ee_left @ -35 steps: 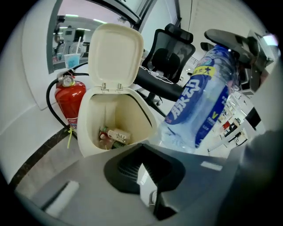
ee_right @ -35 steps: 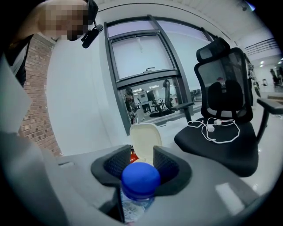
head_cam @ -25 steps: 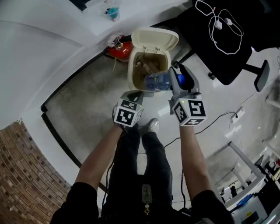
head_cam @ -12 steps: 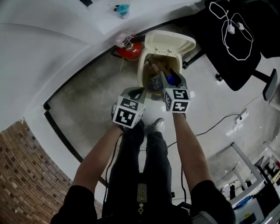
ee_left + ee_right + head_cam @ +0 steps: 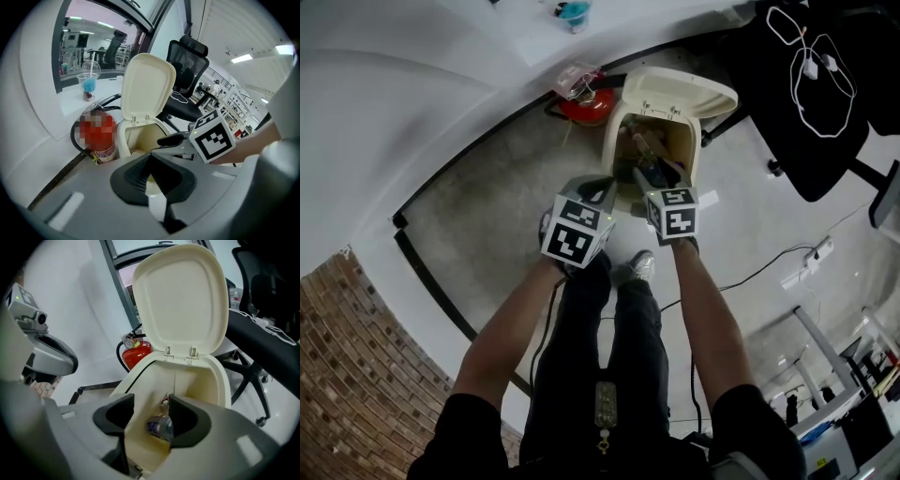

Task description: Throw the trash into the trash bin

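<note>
The cream trash bin [image 5: 615, 148] stands on the floor with its lid [image 5: 680, 94] swung up. My right gripper [image 5: 643, 174] hangs over the bin's mouth and points down into it. Its jaws have just been opening and stand open [image 5: 151, 401]. A clear plastic bottle [image 5: 161, 426] lies loose inside the bin, below the right jaw, with the pads off it. My left gripper [image 5: 598, 193] is beside the bin's near left corner, its jaws together [image 5: 151, 158] with nothing in them.
A red fire extinguisher [image 5: 586, 101] stands left of the bin against the white wall. A black office chair [image 5: 806, 84] with a white cable on its seat is to the right. A cup of blue drink [image 5: 88, 82] sits on the ledge above. A cord [image 5: 750, 277] crosses the floor.
The right gripper has sunk from above the bin to its mouth with the bottle. The bottle has left the jaws and lies in the bin. The left gripper shifted a little toward the bin.
</note>
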Demonstrator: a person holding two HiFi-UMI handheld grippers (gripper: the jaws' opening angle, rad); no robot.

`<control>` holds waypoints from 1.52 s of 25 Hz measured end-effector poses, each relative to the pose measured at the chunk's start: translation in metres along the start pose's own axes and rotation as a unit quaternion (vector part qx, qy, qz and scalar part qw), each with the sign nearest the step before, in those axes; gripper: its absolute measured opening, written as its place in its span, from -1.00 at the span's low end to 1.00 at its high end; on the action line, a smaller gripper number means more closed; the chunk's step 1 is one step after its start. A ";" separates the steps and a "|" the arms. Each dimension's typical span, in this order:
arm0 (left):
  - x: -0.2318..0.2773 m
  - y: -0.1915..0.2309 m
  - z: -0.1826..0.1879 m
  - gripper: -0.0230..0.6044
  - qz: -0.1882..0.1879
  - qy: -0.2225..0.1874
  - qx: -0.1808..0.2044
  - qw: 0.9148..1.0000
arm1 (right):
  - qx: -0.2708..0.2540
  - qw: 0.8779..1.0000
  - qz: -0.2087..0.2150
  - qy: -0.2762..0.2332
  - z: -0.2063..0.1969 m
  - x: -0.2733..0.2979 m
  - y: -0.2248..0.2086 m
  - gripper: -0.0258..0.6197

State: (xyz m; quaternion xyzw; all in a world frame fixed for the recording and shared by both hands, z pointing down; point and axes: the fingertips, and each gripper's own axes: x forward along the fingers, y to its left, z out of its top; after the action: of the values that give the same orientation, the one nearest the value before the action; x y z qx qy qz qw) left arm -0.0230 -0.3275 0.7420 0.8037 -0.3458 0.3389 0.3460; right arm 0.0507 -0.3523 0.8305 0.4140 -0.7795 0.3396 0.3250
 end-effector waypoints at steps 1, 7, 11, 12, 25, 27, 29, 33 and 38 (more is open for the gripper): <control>0.001 0.002 0.004 -0.91 0.001 -0.002 0.001 1.000 | 0.001 1.000 0.002 -0.007 0.004 -0.005 -0.001 -0.24; 0.005 0.018 0.059 -0.91 0.013 -0.033 0.010 0.999 | -0.011 0.995 -0.012 -0.103 0.074 -0.065 -0.025 -0.26; -0.005 0.031 0.122 -0.91 0.027 -0.080 0.017 0.996 | -0.029 0.985 -0.029 -0.170 0.143 -0.114 -0.049 -0.27; -0.009 0.035 0.137 -0.90 0.031 -0.092 0.021 0.995 | -0.032 0.982 -0.033 -0.184 0.158 -0.125 -0.053 -0.27; -0.017 0.053 0.238 -0.91 0.038 -0.143 0.049 0.988 | 0.047 0.977 0.008 -0.209 0.246 -0.142 -0.084 -0.67; -0.015 0.052 0.237 -0.91 0.029 -0.135 0.057 0.989 | 0.060 0.978 0.036 -0.194 0.244 -0.142 -0.079 -0.80; -0.017 0.050 0.230 -0.91 0.019 -0.122 0.065 0.990 | 0.052 0.981 0.051 -0.179 0.240 -0.144 -0.071 -0.87; -0.025 0.040 0.205 -0.91 0.007 -0.089 0.075 0.993 | 0.038 0.986 0.064 -0.151 0.221 -0.153 -0.059 -0.90; -0.026 0.023 0.153 -0.91 -0.013 -0.031 0.082 0.996 | 0.028 0.993 0.070 -0.093 0.170 -0.149 -0.042 -0.92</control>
State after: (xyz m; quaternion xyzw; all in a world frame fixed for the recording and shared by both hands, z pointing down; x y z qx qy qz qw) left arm -0.0083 -0.4514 0.6477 0.8438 -0.3166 0.3368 0.2726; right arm 0.1148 -0.4424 0.6294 0.3968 -0.8236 0.3437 0.2148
